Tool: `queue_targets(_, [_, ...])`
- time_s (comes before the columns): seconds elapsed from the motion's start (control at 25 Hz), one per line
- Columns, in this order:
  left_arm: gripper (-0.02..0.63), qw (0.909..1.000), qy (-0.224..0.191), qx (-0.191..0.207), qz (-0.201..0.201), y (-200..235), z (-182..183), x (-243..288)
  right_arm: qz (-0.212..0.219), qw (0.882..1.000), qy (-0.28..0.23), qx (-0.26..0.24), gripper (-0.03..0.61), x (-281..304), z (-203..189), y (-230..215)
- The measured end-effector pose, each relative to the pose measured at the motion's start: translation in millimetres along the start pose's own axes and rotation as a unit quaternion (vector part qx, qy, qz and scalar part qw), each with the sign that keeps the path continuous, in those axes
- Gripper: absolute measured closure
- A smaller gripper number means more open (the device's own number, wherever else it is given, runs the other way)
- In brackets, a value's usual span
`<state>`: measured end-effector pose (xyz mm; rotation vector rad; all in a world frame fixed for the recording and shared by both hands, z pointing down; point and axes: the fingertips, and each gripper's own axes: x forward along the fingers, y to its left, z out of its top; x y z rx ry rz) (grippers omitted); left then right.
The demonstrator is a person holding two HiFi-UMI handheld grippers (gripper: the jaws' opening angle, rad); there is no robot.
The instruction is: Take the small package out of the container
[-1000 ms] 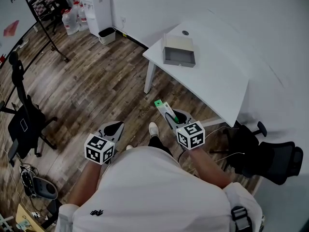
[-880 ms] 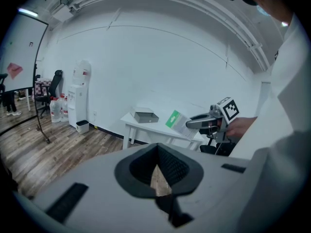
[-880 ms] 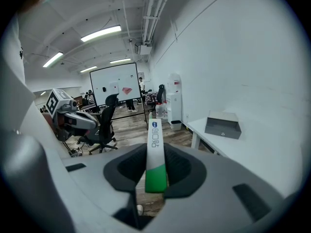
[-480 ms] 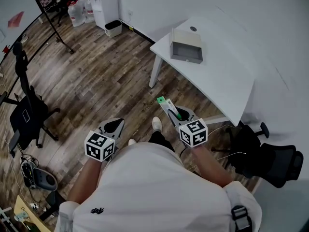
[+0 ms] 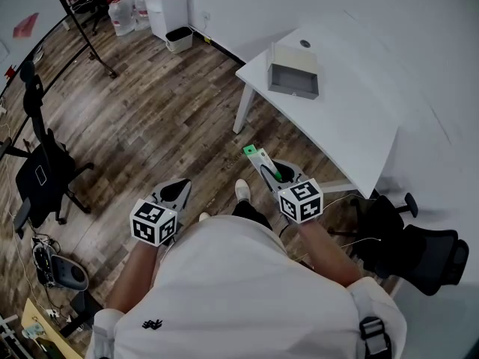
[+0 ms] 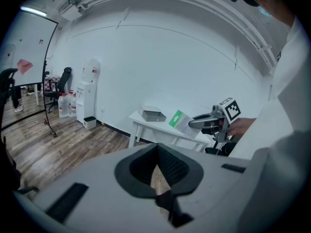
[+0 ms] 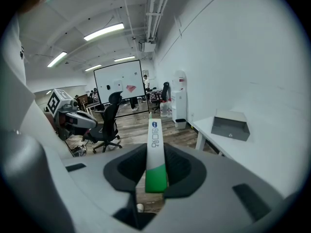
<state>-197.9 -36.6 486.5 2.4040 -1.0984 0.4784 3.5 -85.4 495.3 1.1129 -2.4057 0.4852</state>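
My right gripper (image 5: 266, 172) is shut on a small white and green package (image 5: 258, 159), held in the air over the wooden floor, well short of the table. In the right gripper view the package (image 7: 155, 154) stands edge-on between the pads. The grey open container (image 5: 293, 81) sits on the white table (image 5: 352, 126) near its far corner; I cannot see inside it. My left gripper (image 5: 179, 188) hangs beside my body over the floor, jaws together and empty. From the left gripper view the package (image 6: 181, 122) shows in the right gripper (image 6: 194, 124).
A black office chair (image 5: 41, 178) stands at the left and another (image 5: 419, 249) at the right beside the table. A water dispenser (image 5: 166, 2) and a small bin (image 5: 179, 38) stand against the far wall. A whiteboard (image 7: 124, 87) stands across the room.
The head view has shifted slightly, so the table sits a little further right and up. Both grippers hold nearly the same pose, and the package stays in the right one.
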Motion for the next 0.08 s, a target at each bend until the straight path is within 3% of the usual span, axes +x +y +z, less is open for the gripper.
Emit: queue_targets(0.08, [0.607,1.0,-0.005,0.0,0.0,2.1,7.0,7.3,0.0,1.0,0.0,-0.004,0.485,2.8,4.6,-7.5])
